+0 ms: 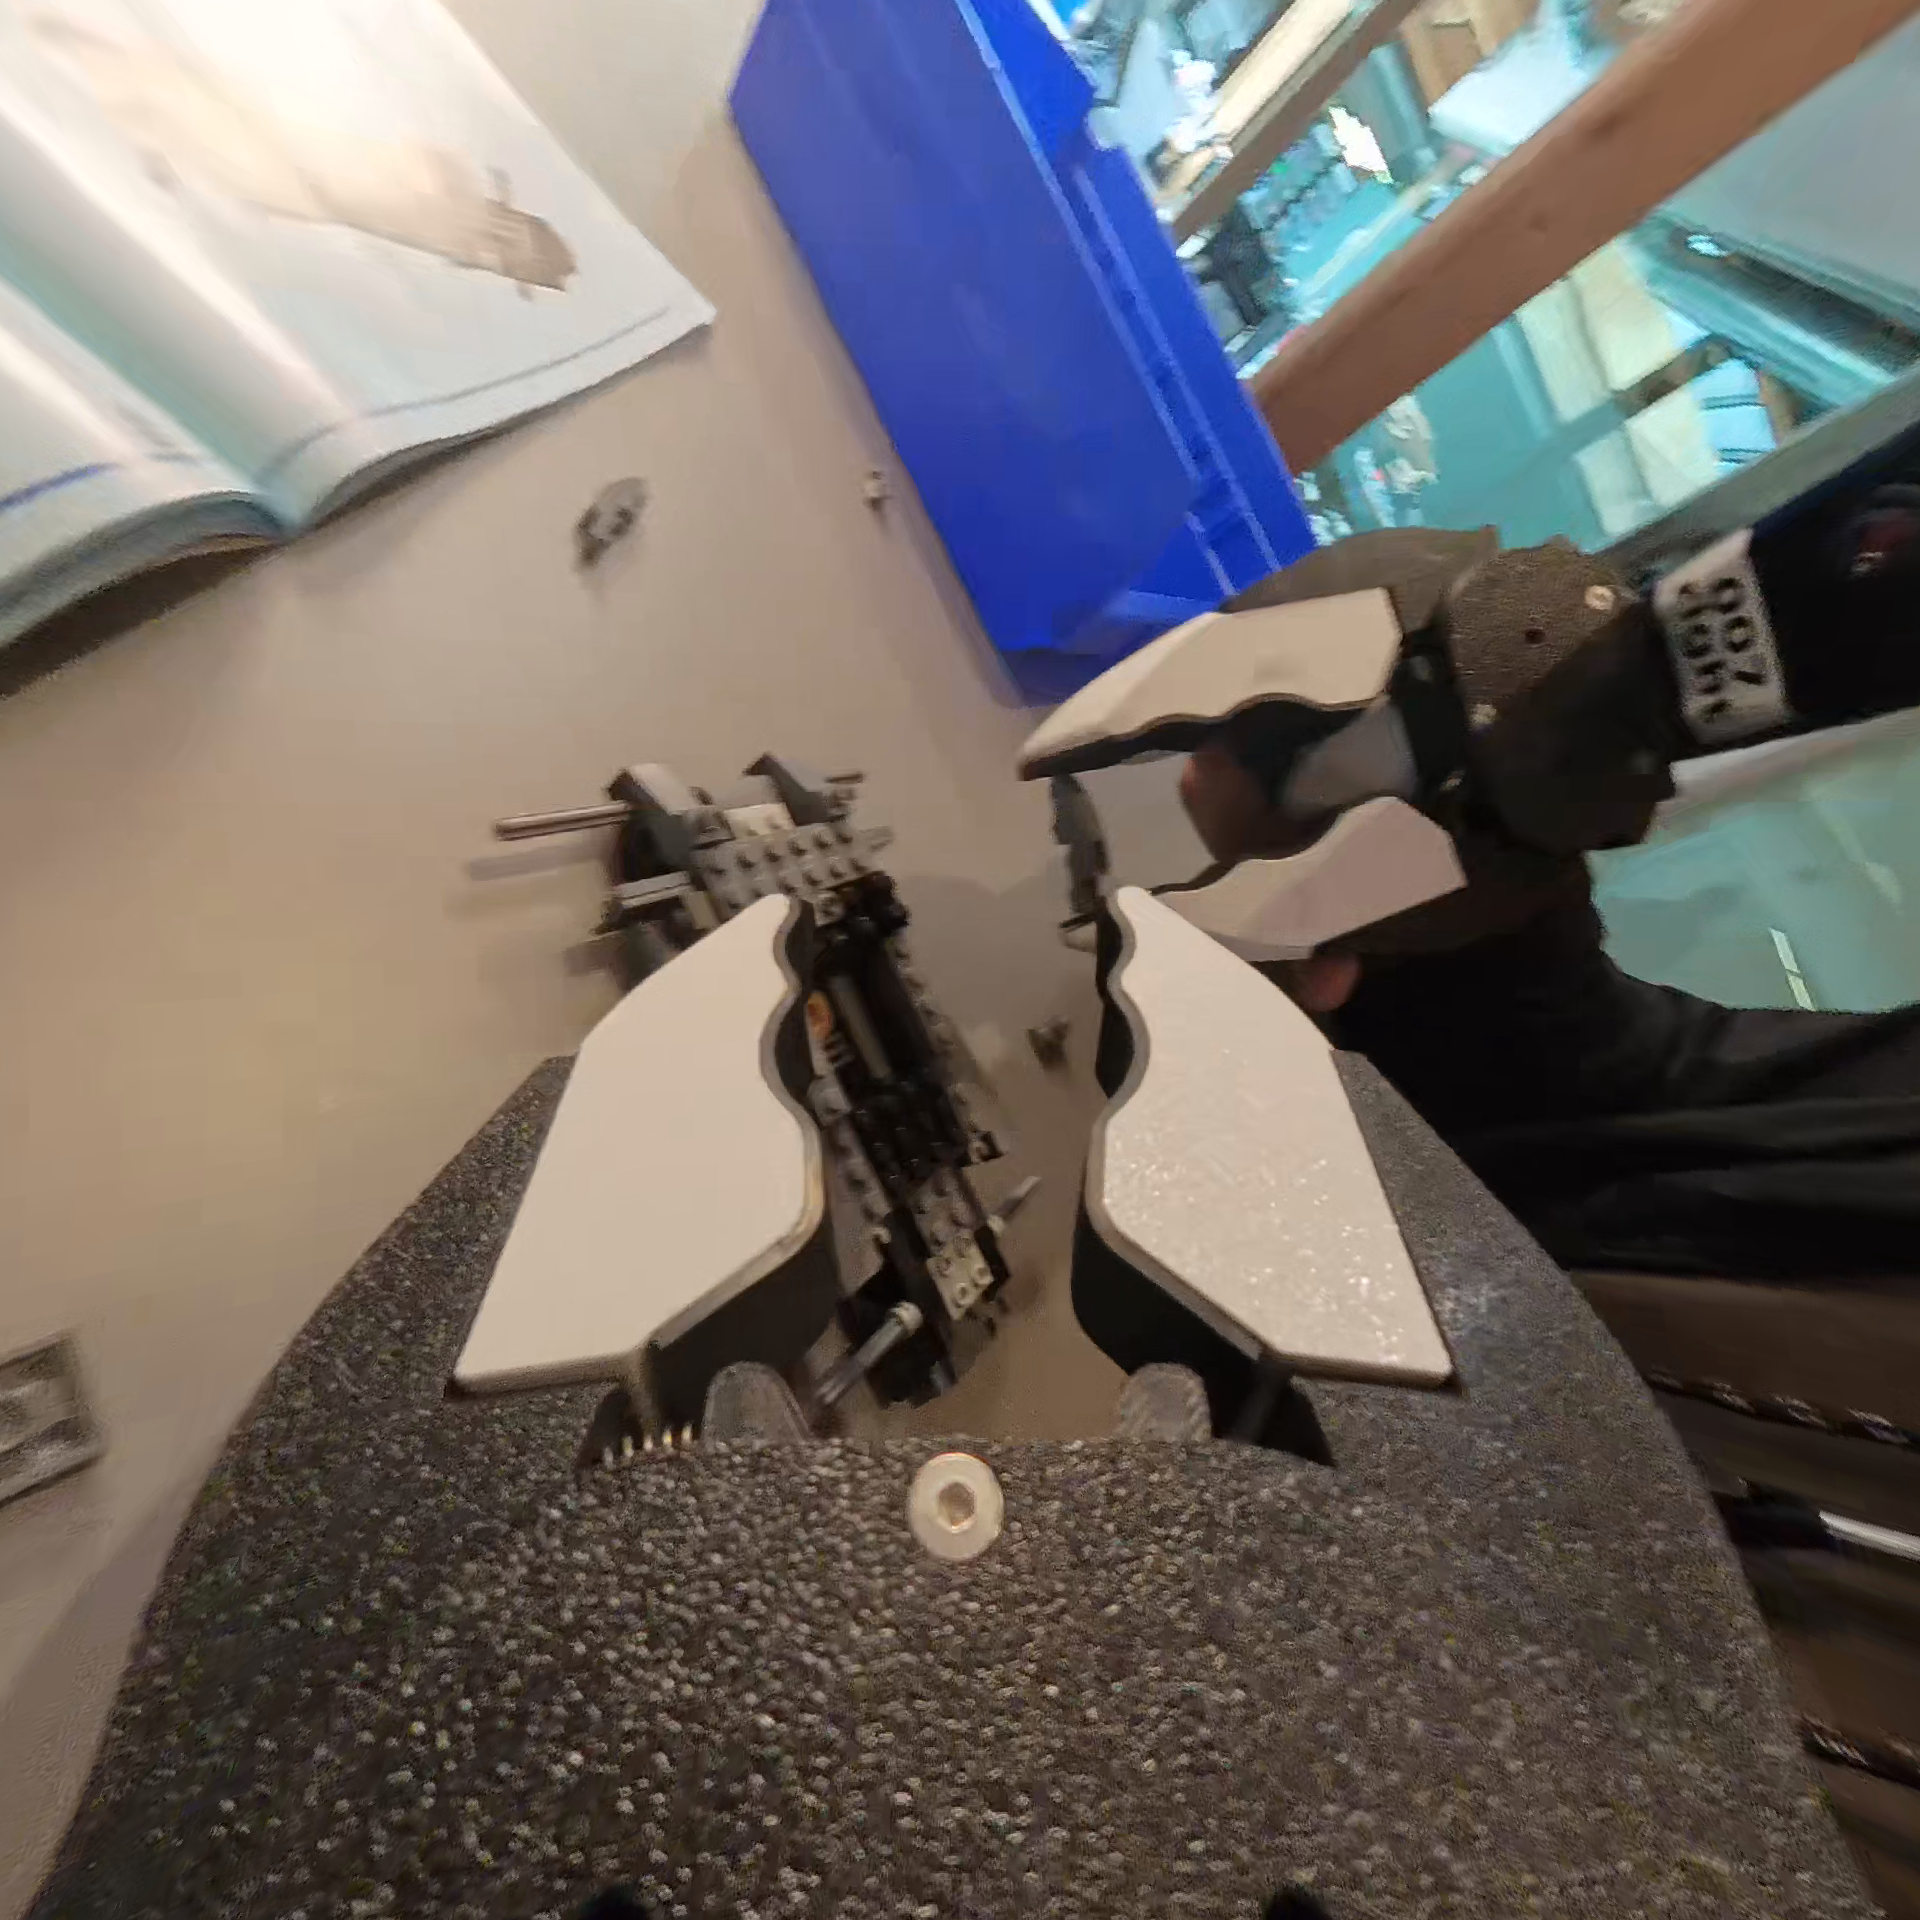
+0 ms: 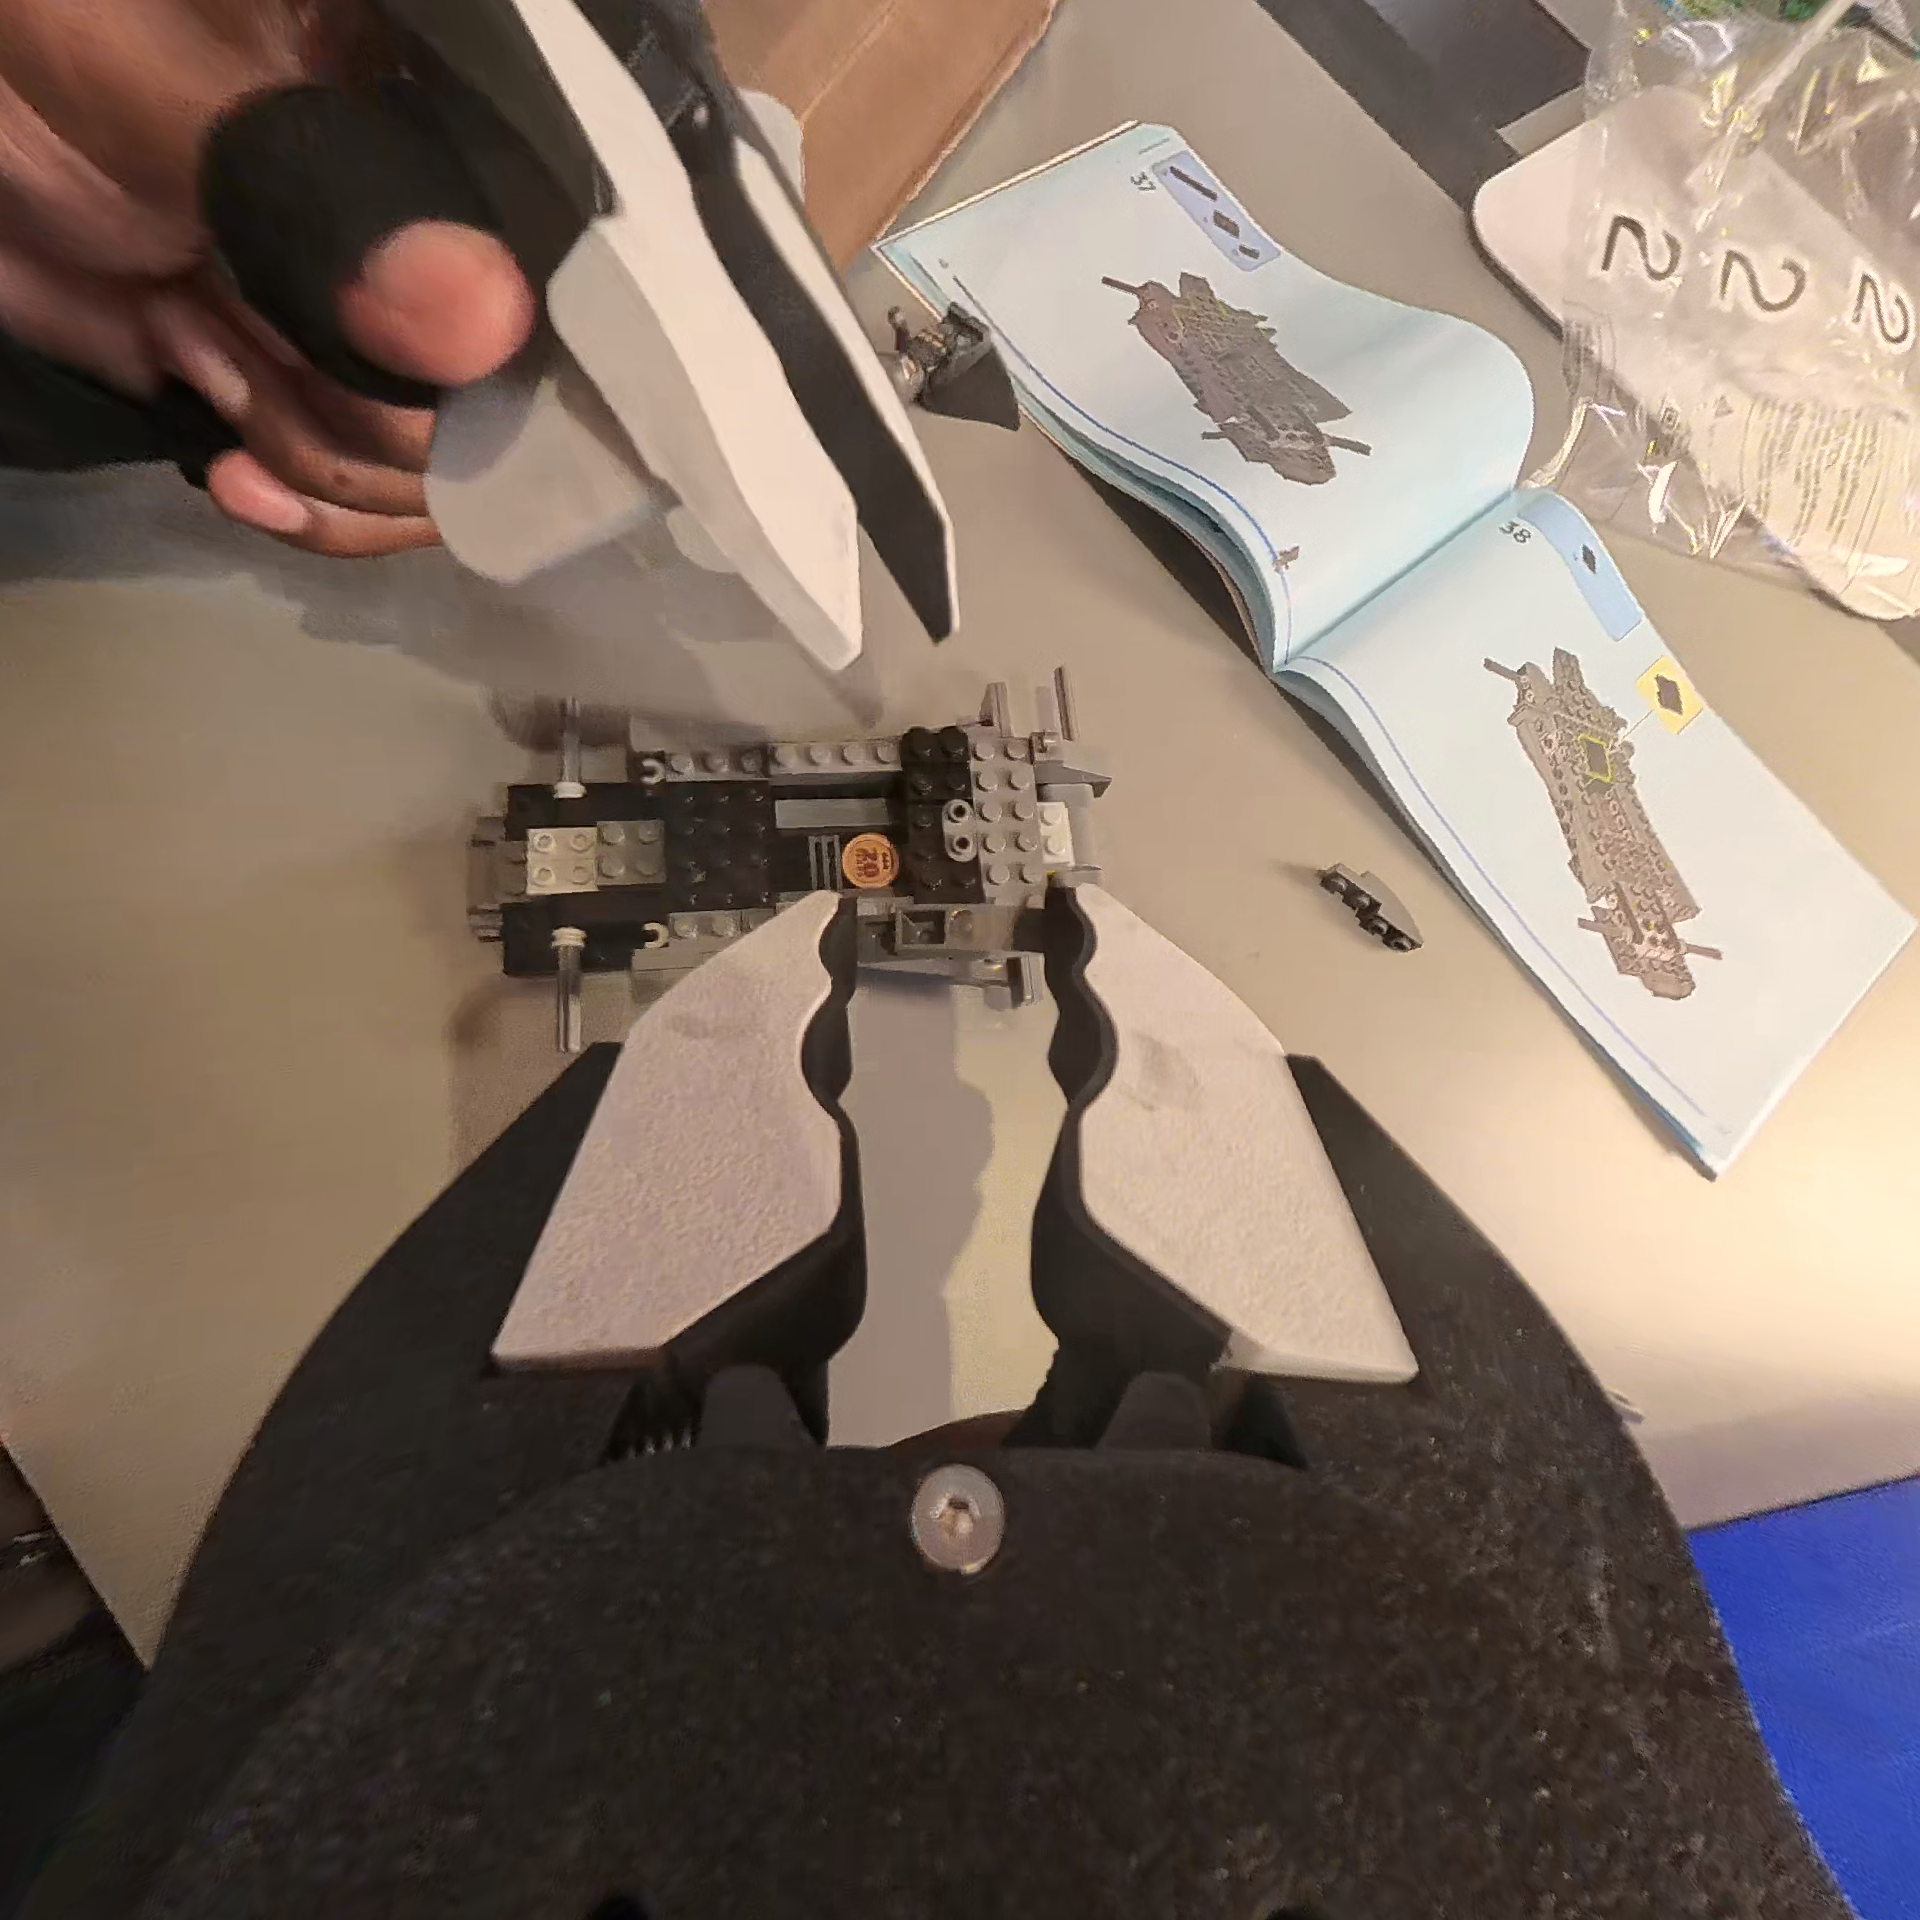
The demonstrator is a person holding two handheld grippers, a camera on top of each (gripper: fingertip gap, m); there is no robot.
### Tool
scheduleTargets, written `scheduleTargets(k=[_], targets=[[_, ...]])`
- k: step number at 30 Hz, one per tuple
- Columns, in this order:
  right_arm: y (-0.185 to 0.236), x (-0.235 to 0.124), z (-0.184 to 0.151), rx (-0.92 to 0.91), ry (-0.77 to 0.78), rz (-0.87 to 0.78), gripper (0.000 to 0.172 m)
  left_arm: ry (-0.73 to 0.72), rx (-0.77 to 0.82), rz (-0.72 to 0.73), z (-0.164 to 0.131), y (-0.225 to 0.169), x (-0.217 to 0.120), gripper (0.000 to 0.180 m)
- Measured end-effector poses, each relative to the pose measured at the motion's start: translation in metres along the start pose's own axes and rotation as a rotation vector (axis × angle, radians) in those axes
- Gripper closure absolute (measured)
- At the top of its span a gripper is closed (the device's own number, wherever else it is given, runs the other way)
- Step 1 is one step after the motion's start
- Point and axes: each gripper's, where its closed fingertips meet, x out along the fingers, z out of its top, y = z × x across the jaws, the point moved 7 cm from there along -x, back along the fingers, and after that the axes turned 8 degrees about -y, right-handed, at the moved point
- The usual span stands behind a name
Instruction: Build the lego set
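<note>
A black and grey brick model [image 2: 727, 831] lies on the beige table [image 2: 260, 1039]. My right gripper [image 2: 951, 902] is shut on a flat grey brick piece [image 2: 935, 935], held at the model's near edge. In the left wrist view the right gripper [image 1: 1086, 831] holds this piece [image 1: 1075, 842] on edge between its tips, apart from the model [image 1: 790, 862]. My left gripper [image 1: 956, 904] is open and empty, with the model lying below its fingers. In the right wrist view the left gripper [image 2: 891, 636] hovers above the model's far side, held by a hand [image 2: 312, 312].
An open instruction booklet [image 2: 1351, 499] lies right of the model, with a small loose grey piece [image 2: 1366, 906] beside it. Another small brick assembly [image 2: 940, 343] lies behind. Clear plastic bags [image 2: 1766, 312] lie at the far right. A blue bin [image 1: 987, 312] stands on the table. Tip to tip, the grippers are about 5 centimetres apart.
</note>
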Motion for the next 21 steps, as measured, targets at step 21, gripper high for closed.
scheduleTargets(k=[21], targets=[[0.022,0.012,0.017,-0.120,0.003,0.007,0.127,0.009,-0.104,-0.210,-0.014,-0.014,0.018,0.169]])
